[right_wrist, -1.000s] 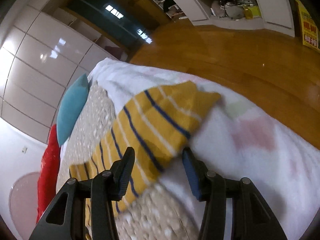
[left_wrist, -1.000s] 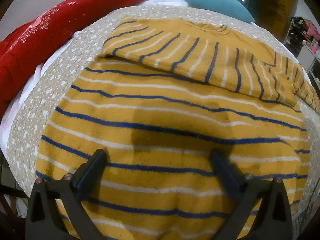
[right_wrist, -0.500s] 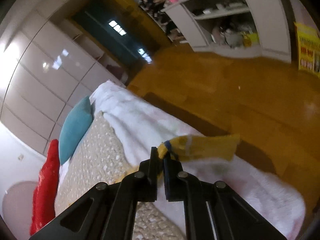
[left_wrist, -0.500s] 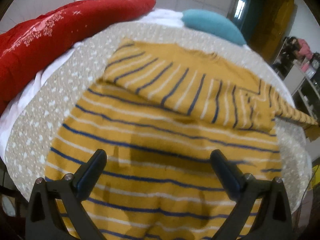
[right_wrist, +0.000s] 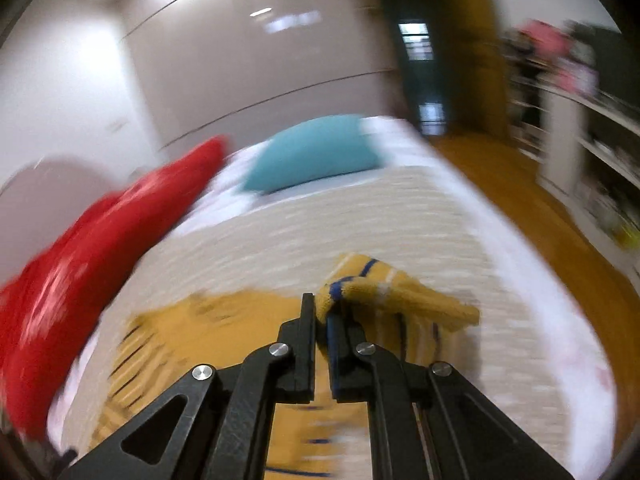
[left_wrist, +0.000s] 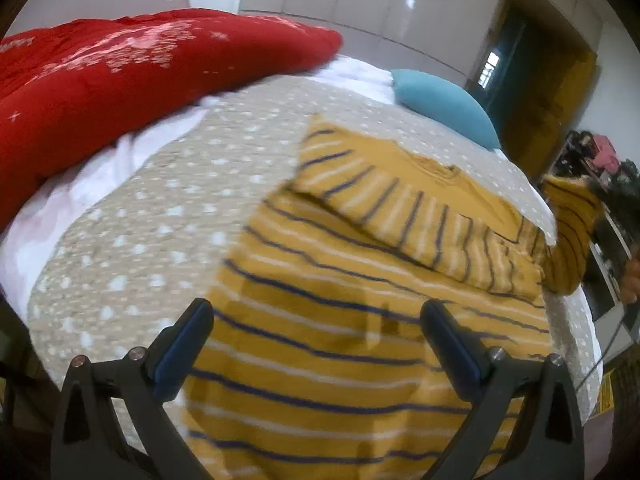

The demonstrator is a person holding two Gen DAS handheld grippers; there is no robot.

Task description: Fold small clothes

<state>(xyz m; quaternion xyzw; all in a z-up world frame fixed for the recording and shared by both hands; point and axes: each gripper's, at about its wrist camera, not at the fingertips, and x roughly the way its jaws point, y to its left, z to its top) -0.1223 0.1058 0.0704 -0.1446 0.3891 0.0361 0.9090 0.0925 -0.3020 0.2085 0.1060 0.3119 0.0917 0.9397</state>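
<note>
A small yellow sweater with blue and white stripes (left_wrist: 340, 320) lies on the beige dotted bedspread (left_wrist: 168, 216). Its left sleeve is folded across the chest. My left gripper (left_wrist: 316, 328) is open and empty, hovering above the sweater's lower body. My right gripper (right_wrist: 322, 320) is shut on the cuff of the right sleeve (right_wrist: 384, 292) and holds it lifted above the bed. In the left wrist view that sleeve (left_wrist: 572, 232) rises at the right edge of the bed.
A red quilt (left_wrist: 120, 80) lies along the bed's left side and a teal pillow (left_wrist: 444, 104) at its head. White sheet (left_wrist: 100, 160) borders the bedspread. Wooden floor (right_wrist: 540, 208) and white shelves (right_wrist: 592, 140) are to the right.
My right gripper closed on the right sleeve cuff, lifted it and swung it in over the bed. My left gripper pulled back and up from the sweater, staying open.
</note>
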